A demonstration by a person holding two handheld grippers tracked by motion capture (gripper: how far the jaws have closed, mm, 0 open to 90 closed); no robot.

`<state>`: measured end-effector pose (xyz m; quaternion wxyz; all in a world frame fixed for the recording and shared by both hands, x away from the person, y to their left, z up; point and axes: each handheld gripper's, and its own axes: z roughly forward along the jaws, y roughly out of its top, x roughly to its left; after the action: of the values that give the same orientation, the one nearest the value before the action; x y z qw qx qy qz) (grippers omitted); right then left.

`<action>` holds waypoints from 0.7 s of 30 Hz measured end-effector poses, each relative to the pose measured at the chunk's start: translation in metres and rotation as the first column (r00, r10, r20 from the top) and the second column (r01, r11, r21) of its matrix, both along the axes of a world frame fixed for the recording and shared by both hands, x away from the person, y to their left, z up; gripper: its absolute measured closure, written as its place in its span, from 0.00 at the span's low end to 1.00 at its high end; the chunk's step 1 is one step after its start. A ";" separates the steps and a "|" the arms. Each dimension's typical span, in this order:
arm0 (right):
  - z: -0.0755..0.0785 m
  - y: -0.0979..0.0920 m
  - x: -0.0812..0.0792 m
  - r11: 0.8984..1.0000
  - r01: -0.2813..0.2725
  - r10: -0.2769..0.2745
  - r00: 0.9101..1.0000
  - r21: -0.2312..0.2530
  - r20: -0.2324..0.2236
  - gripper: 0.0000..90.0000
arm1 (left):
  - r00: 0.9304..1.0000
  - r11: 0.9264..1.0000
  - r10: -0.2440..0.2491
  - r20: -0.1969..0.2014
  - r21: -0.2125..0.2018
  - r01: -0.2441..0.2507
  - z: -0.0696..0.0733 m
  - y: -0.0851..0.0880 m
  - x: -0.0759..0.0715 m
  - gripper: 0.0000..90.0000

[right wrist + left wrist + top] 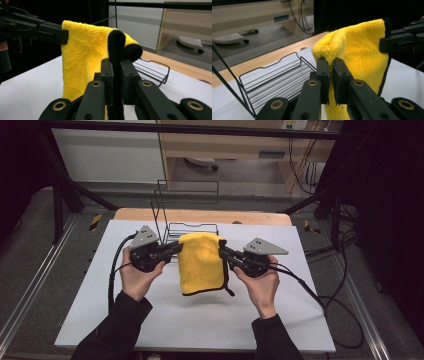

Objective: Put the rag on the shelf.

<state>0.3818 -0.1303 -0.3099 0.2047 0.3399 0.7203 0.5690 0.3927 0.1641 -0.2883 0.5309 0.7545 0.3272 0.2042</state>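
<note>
View from above: I hold a folded yellow microfibre towel in the air over the white table top, one top corner in each of my tongs. My left gripper is closed tight on the towel's upper left corner; my right gripper is closed tight on its upper right corner, where the towel's black edging runs down the side. The towel hangs between them as a flat sheet, its lower edge clear of the table.

Left gripper view: the two black jaws stand nearly together, with a pinch of yellow pile pressed between the pads. My other gripper grips the far corner at upper right.

Right gripper view: the jaws clamp the black edging, which rises between them in a loop; the yellow cloth falls away to the left, where my left gripper has the opposite corner.

Behind the towel, on the table's far part, stands a black wire rack with a low wire tray; the towel hangs just in front of it, apart from it.
</note>
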 end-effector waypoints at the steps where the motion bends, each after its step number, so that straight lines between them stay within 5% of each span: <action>1: 0.001 0.001 0.001 1.000 0.001 -0.001 1.000 0.003 0.006 0.91 | 1.000 1.000 0.003 0.004 -0.003 -0.003 0.001 0.001 0.000 0.93; 12: 0.015 0.010 0.007 0.999 0.014 -0.018 0.997 0.048 0.071 0.91 | 0.998 0.998 0.032 0.061 -0.060 -0.028 0.017 0.011 0.005 0.93; 21: 0.033 0.017 0.013 0.996 0.023 -0.034 0.990 0.082 0.134 0.91 | 0.989 0.990 0.069 0.128 -0.133 -0.052 0.026 0.015 0.006 0.93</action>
<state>0.3950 -0.1136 -0.2772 0.2474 0.3185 0.6764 0.6163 0.3987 0.1787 -0.2627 0.5929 0.6931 0.3264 0.2481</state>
